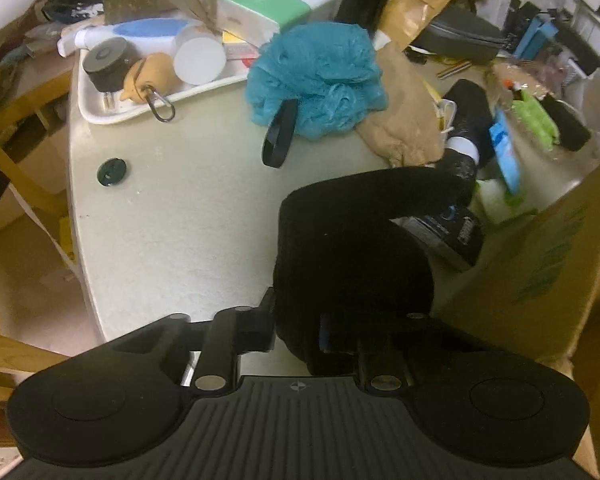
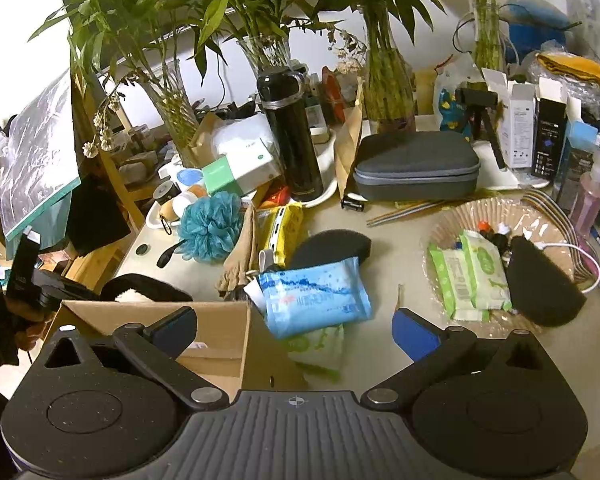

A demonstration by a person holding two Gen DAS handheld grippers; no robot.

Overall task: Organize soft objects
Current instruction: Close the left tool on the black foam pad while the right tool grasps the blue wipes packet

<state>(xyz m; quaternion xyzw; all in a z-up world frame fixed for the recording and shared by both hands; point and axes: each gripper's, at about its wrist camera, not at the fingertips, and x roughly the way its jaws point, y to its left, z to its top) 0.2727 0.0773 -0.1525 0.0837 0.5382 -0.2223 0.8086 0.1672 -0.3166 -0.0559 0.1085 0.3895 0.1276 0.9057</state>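
Note:
A black plush piece (image 1: pixel 352 248) lies at the table's near edge beside the cardboard box (image 1: pixel 540 260). My left gripper (image 1: pixel 298 320) is shut on its near end, one finger on each side. In the right wrist view the same black plush piece (image 2: pixel 140 290) shows a white fleecy lining behind the box (image 2: pixel 220 320). My right gripper (image 2: pixel 296 330) stands open over the box's corner, nothing between its fingers. A teal bath pouf (image 1: pixel 320 80) with a black loop and a beige cloth (image 1: pixel 404 120) lie farther back. A blue wipes pack (image 2: pixel 316 296) rests on a black sponge (image 2: pixel 332 246).
A white tray (image 1: pixel 100 108) holds jars at the far left corner. A shallow woven basket (image 2: pixel 500 216) at right carries green wipes packs and a black sponge (image 2: pixel 540 284). A black flask (image 2: pixel 292 140), grey case (image 2: pixel 416 164) and plant vases crowd the back.

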